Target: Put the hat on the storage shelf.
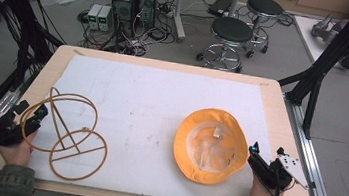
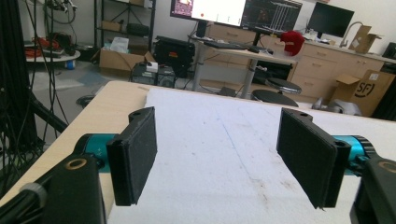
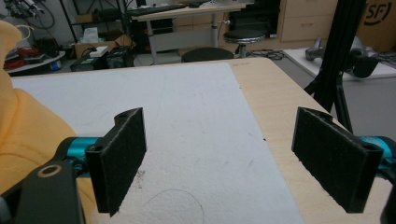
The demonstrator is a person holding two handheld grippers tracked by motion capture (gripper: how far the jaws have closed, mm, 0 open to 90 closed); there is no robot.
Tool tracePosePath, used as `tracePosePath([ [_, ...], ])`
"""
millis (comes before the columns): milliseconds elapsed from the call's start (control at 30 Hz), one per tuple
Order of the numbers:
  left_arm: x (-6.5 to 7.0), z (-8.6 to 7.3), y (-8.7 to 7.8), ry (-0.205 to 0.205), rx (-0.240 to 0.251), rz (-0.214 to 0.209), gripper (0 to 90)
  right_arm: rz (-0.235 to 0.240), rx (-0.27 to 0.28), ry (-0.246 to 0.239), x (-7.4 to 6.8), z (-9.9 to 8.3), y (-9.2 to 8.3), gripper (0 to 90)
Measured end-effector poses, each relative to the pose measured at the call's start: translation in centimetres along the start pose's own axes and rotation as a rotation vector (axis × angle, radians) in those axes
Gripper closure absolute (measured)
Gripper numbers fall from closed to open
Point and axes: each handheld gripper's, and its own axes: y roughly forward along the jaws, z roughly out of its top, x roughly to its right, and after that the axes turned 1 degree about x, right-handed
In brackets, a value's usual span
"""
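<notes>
An orange bucket hat (image 1: 211, 145) lies upside down on the white mat (image 1: 151, 105), right of centre; its orange edge (image 3: 23, 135) shows at the left of the right gripper view. A tan wire stand (image 1: 70, 133) made of rings rests on the mat at the left. My left gripper (image 1: 34, 116) sits at the table's left edge, just left of the stand, open (image 2: 219, 158) with bare mat between its pads. My right gripper (image 1: 256, 156) is beside the hat's right brim, open (image 3: 233, 163) and holding nothing.
The wooden table (image 1: 280, 121) has bare strips around the mat. Black frame posts (image 1: 329, 51) rise at the right and left. Beyond the far edge stand two stools (image 1: 230, 34), computer boxes (image 1: 134, 2) and tangled cables on the floor.
</notes>
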Motion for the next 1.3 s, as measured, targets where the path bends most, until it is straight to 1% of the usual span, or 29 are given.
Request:
tracePosePath([
  [300, 0.1, 0.1, -0.2, 0.000, 0.006, 0.000, 29.1, -0.005, 0.003, 0.010, 0.2, 0.0, -0.4, 16.6],
  [667, 0.1, 0.0, -0.1, 0.000, 0.004, 0.001, 29.2, -0.010, 0.008, 0.015, 0.2, 0.1, -0.3, 16.6],
  [767, 0.0, 0.0, -0.1, -0.002, 0.004, 0.002, 29.1, -0.012, 0.019, 0.019, 0.3, 0.1, -0.4, 16.6],
  [800, 0.0, 0.0, -0.1, -0.001, 0.001, 0.003, 29.2, -0.018, 0.033, 0.030, 0.4, 0.2, -0.5, 16.6],
  [867, 0.0, 0.0, -0.1, 0.000, 0.002, 0.004, 29.1, -0.019, 0.035, 0.032, 0.5, 0.3, -0.6, 16.6],
  [933, 0.0, 0.1, -0.1, -0.002, 0.005, 0.005, 29.1, -0.024, 0.035, 0.052, 0.9, 0.3, -0.6, 16.5],
  [1000, 0.0, 0.1, -0.2, -0.002, 0.007, 0.002, 29.1, -0.026, 0.037, 0.059, 1.0, 0.4, -0.7, 16.5],
  [1167, 0.0, 0.1, -0.2, -0.003, 0.008, 0.002, 29.1, -0.030, 0.081, 0.093, 1.4, 1.3, -1.6, 16.6],
  [1200, 0.0, 0.1, -0.1, -0.003, 0.008, 0.002, 29.2, -0.015, 0.099, 0.095, 1.4, 1.7, -1.9, 16.6],
  [1233, 0.0, 0.1, -0.1, -0.003, 0.007, 0.003, 29.2, -0.015, 0.099, 0.095, 1.4, 1.7, -1.9, 16.6],
  [1300, 0.0, 0.1, -0.1, -0.003, 0.006, 0.001, 29.2, 0.003, 0.117, 0.090, 1.3, 1.9, -2.1, 16.6],
])
